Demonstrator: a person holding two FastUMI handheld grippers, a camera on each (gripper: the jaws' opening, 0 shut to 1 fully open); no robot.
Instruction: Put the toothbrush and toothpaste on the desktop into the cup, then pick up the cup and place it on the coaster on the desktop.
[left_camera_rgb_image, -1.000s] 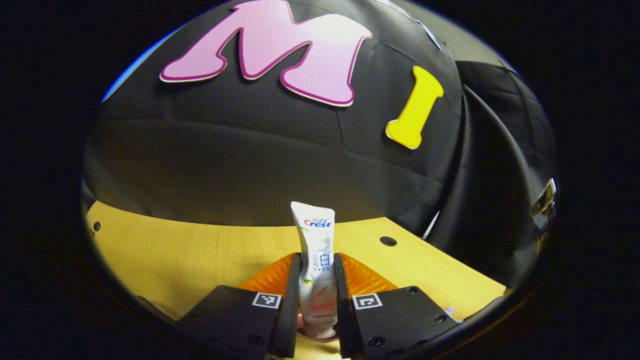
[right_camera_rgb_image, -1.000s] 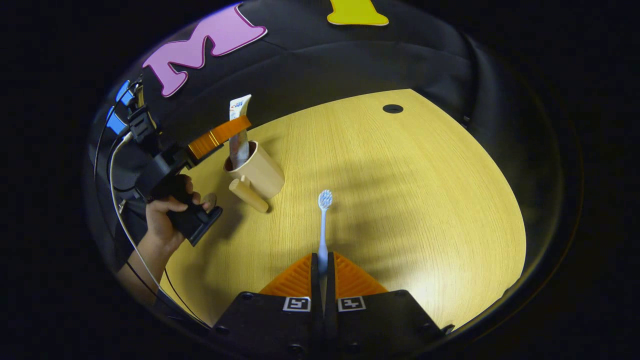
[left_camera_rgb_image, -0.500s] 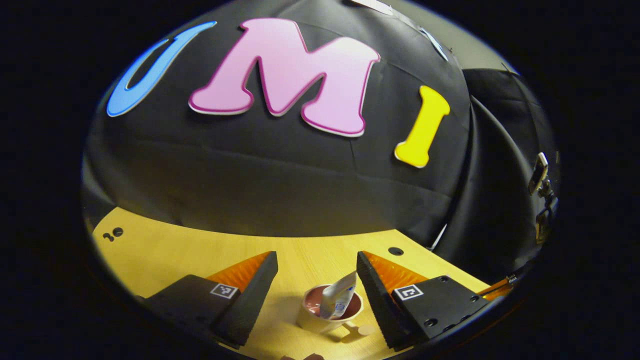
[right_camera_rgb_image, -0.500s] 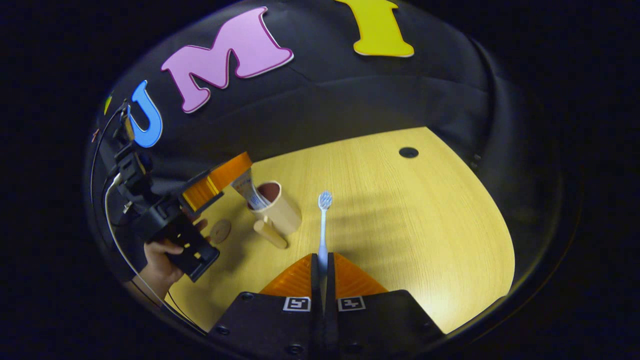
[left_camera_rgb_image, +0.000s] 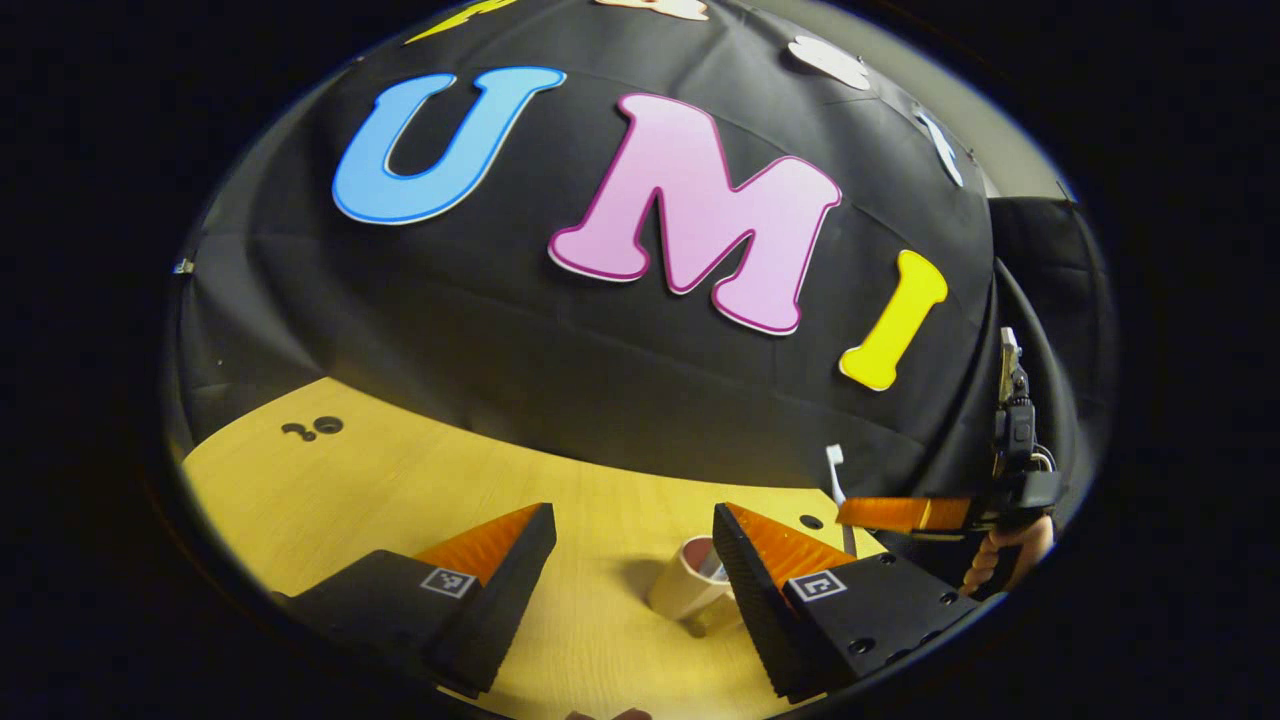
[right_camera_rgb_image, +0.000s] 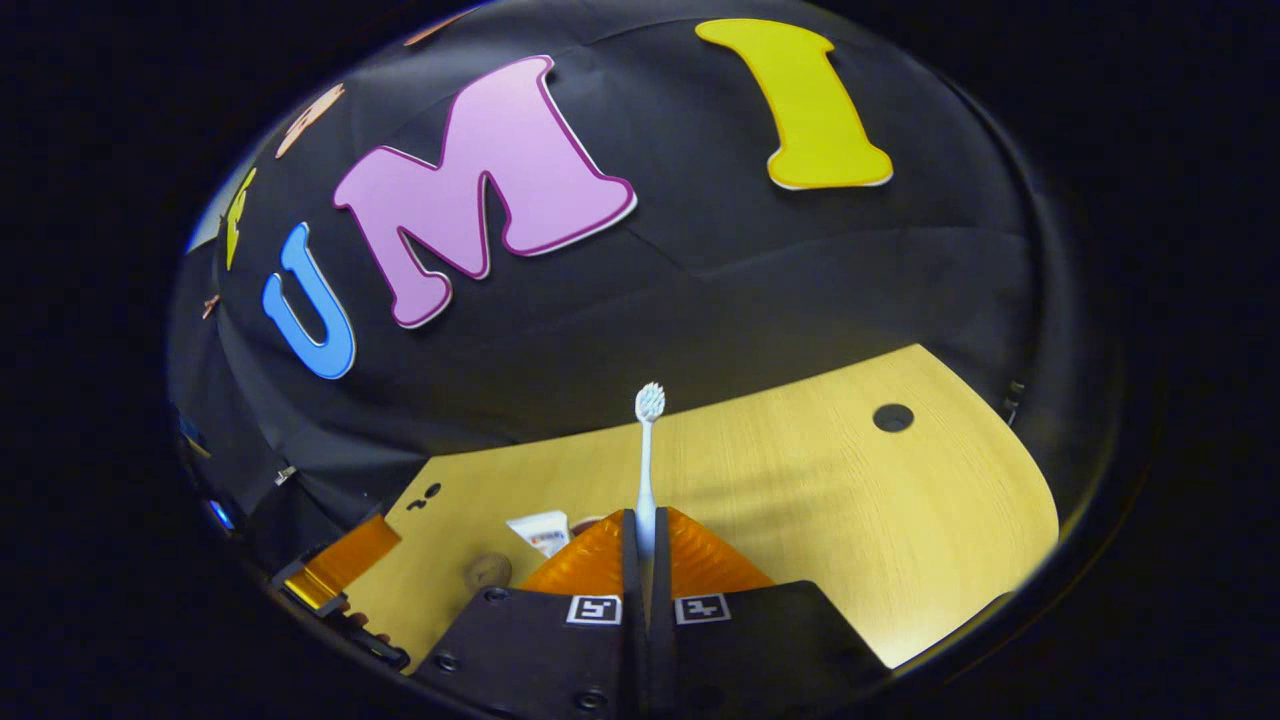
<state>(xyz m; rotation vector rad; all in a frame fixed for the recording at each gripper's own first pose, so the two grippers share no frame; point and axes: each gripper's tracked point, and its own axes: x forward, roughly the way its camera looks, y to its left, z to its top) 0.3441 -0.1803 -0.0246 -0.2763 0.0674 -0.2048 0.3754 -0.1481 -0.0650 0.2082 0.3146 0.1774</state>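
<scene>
On the pale wooden desktop (left_camera_rgb_image: 400, 490), seen in the left gripper view, a beige plastic cup (left_camera_rgb_image: 685, 585) with a dark reddish inside stands between and just beyond the two fingers of the left gripper (left_camera_rgb_image: 635, 555). Its jaws are spread wide apart and grip nothing. Part of the white toothpaste tube (left_camera_rgb_image: 712, 572) shows inside the cup, beside the right finger. Farther right, the other gripper, held by a hand (left_camera_rgb_image: 1005, 555), carries a white toothbrush (left_camera_rgb_image: 837, 480) upright above the desk.

From the right gripper view, the right gripper (right_camera_rgb_image: 645, 535) has its jaws pressed together on the toothbrush handle, the bristle head (right_camera_rgb_image: 650, 402) pointing up. Below it the toothpaste tube's end (right_camera_rgb_image: 540, 530) peeks out beside the left finger, and a small round brown coaster (right_camera_rgb_image: 487, 572) lies on the desktop nearby.
</scene>
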